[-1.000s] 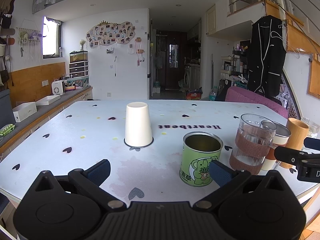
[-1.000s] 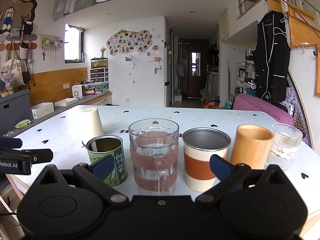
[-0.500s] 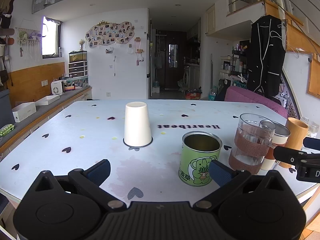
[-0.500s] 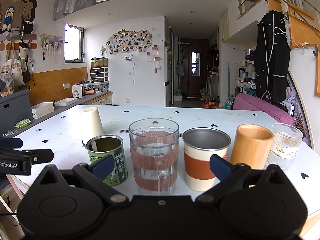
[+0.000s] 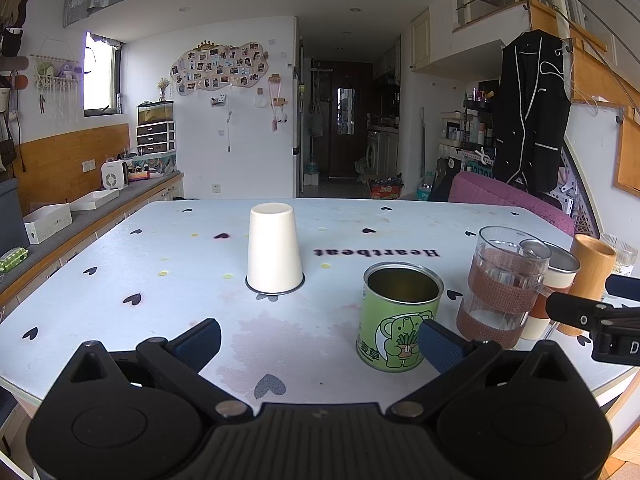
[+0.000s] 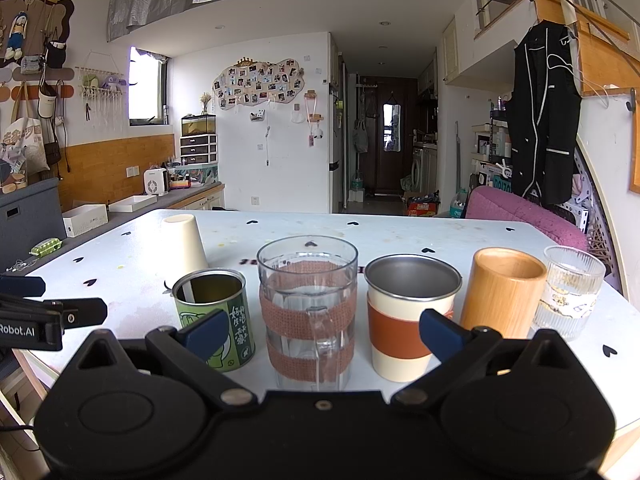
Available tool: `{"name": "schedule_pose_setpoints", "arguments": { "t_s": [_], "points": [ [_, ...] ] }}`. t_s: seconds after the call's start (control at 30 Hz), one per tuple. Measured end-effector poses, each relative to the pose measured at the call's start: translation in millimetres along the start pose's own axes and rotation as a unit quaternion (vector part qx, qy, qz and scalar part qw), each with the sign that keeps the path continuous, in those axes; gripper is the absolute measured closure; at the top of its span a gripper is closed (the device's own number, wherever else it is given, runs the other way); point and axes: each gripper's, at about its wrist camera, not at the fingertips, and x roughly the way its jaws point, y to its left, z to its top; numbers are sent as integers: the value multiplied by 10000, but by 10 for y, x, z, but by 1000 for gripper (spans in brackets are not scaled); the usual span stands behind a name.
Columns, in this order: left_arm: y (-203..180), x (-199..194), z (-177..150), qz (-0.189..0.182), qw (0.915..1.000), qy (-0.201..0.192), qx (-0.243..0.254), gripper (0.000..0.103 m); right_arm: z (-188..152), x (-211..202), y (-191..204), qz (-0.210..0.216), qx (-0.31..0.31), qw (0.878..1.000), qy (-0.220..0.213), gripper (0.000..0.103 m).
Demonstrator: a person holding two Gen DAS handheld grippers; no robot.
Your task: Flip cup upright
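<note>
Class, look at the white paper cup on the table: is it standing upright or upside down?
Upside down. The white paper cup rests with its wide rim on the table and its closed, narrower base on top.

Soft daylight from window (image 5: pixel 100 76) left, glare there; fisheye edges bent, dark corners.
</note>
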Motion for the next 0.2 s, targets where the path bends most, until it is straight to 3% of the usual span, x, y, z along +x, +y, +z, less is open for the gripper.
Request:
{"name": "schedule_pose_setpoints", "arguments": {
  "t_s": [0.2],
  "points": [
    [0,0,0,0,10000,3,0,0,2,1,-2,1,0,10000,0,0]
  ]
}}
